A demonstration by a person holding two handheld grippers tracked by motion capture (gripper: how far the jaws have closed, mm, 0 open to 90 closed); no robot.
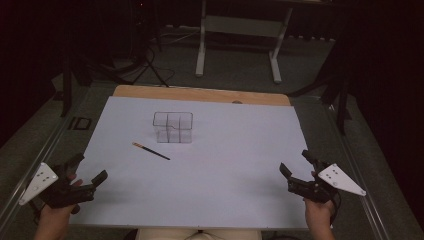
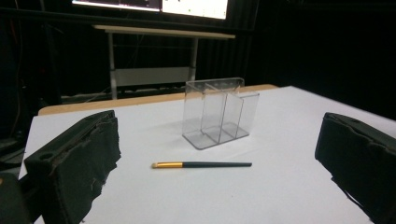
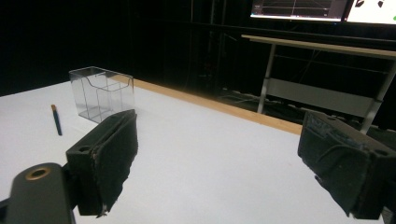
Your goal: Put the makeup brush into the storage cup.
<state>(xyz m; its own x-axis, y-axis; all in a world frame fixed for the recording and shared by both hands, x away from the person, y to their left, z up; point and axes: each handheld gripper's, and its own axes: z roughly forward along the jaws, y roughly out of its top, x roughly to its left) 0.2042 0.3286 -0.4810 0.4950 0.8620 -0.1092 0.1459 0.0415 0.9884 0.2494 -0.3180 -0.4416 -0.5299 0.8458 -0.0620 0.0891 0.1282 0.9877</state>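
At the near left edge of the white table (image 1: 210, 195), the left gripper (image 1: 88, 172) is held in a hand (image 1: 54, 217), its jaws spread wide with nothing between them. At the near right edge the right gripper (image 1: 296, 163) is held in the other hand (image 1: 320, 212), its jaws likewise set wide apart and empty. Farther in, left of centre, a thin dark brush with a gold end (image 1: 151, 151) is seen lying flat on the sheet, well apart from both grippers. Just beyond it, a clear plastic organiser with several compartments (image 1: 173, 127) is stood upright, near the brush but not touching it. Past the far wooden edge of the table, a white-legged desk frame (image 1: 239, 30) is seen on the floor.
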